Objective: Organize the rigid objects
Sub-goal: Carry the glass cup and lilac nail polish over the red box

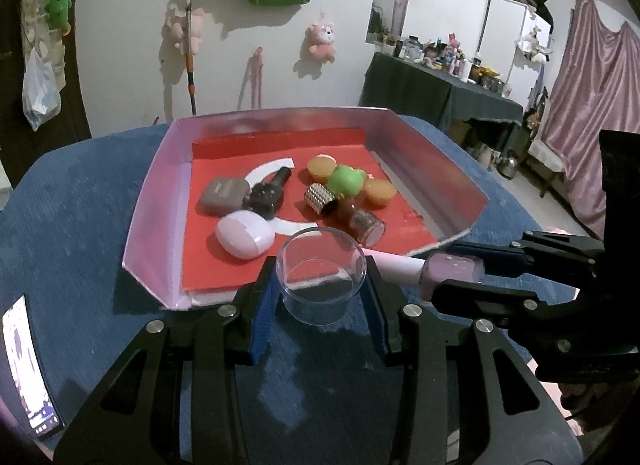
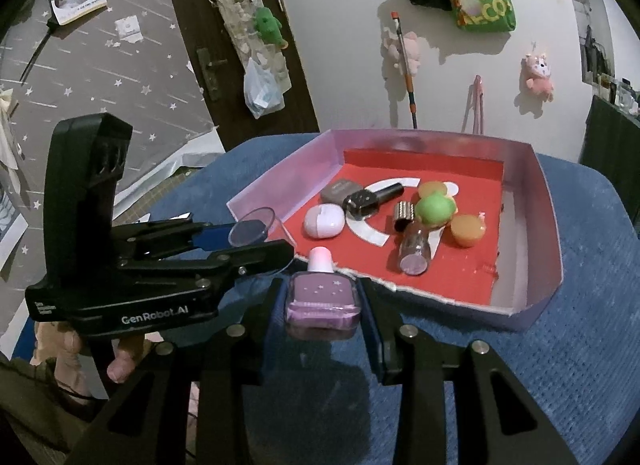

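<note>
My left gripper (image 1: pixel 320 289) is shut on a clear plastic cup (image 1: pixel 320 275), held just above the blue cloth in front of the pink tray (image 1: pixel 156 201). My right gripper (image 2: pixel 322 301) is shut on a purple nail-polish bottle (image 2: pixel 322 295) with a pink cap, also lifted near the tray's front edge. In the left wrist view that bottle (image 1: pixel 452 271) lies sideways to the cup's right. In the right wrist view the cup (image 2: pixel 252 227) sits in the left gripper at the left. The tray holds a lilac earbud case (image 1: pixel 244 239), a grey case (image 1: pixel 222 195), a green toy (image 1: pixel 346 181) and small jars.
The tray stands on a blue cloth-covered table (image 1: pixel 80 205). A phone (image 1: pixel 28 365) lies at the table's left edge. A hand (image 2: pixel 120 361) grips the left tool. A white wall with hanging plush toys lies behind, and a cluttered dark table (image 1: pixel 440 85) at the right.
</note>
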Demonstrator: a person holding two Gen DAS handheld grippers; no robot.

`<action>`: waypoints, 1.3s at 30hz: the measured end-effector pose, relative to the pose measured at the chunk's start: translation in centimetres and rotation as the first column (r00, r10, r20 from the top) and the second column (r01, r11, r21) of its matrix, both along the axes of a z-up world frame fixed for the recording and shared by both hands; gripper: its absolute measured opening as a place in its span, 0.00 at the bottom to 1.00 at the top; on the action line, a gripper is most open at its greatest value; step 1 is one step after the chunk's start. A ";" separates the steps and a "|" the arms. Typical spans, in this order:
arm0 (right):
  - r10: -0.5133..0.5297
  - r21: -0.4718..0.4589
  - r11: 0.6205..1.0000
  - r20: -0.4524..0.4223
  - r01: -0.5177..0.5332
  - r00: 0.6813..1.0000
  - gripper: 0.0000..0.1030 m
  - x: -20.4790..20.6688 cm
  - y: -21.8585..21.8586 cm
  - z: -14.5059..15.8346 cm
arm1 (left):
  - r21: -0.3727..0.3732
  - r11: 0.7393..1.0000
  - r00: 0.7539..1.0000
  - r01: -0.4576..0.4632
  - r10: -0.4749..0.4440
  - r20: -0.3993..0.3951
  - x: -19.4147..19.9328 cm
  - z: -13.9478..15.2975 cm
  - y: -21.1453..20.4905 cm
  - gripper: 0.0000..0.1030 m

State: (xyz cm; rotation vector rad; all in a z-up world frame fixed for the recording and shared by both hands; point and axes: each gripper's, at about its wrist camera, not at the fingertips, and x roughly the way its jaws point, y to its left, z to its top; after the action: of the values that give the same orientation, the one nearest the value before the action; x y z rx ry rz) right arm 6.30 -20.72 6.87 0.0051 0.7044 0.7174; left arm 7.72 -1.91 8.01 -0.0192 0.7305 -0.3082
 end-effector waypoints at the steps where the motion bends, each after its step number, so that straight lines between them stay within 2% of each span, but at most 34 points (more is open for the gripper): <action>1: -0.003 -0.003 1.000 0.002 0.003 1.000 0.37 0.2 0.0 0.1 | -0.003 1.000 1.000 -0.001 0.001 0.000 0.3 0.1 0.0 0.37; 7: -0.024 -0.017 1.000 -0.006 0.024 1.000 0.37 2.1 0.1 0.0 | -0.007 1.000 1.000 -0.012 0.012 -0.026 2.3 -0.2 0.3 0.37; 13: -0.042 -0.045 0.998 -0.026 0.040 0.999 0.37 4.1 0.6 -0.5 | 0.001 1.000 0.996 -0.015 0.015 -0.088 4.1 -1.6 0.4 0.37; 27: -0.035 -0.082 0.996 -0.121 0.026 0.992 0.37 7.2 2.2 -3.1 | 0.009 1.000 0.983 -0.020 0.021 -0.182 6.4 -4.0 1.2 0.36; 39: -0.054 -0.086 0.995 -0.171 0.040 0.984 0.37 9.0 2.0 -4.6 | -0.008 1.000 0.977 -0.011 0.009 -0.214 8.0 -4.9 0.9 0.37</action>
State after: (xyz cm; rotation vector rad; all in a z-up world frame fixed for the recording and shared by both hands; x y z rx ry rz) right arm 15.28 -18.69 2.28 0.0088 0.8971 0.6470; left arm 15.73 -0.99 3.12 -0.0659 0.9425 -0.3028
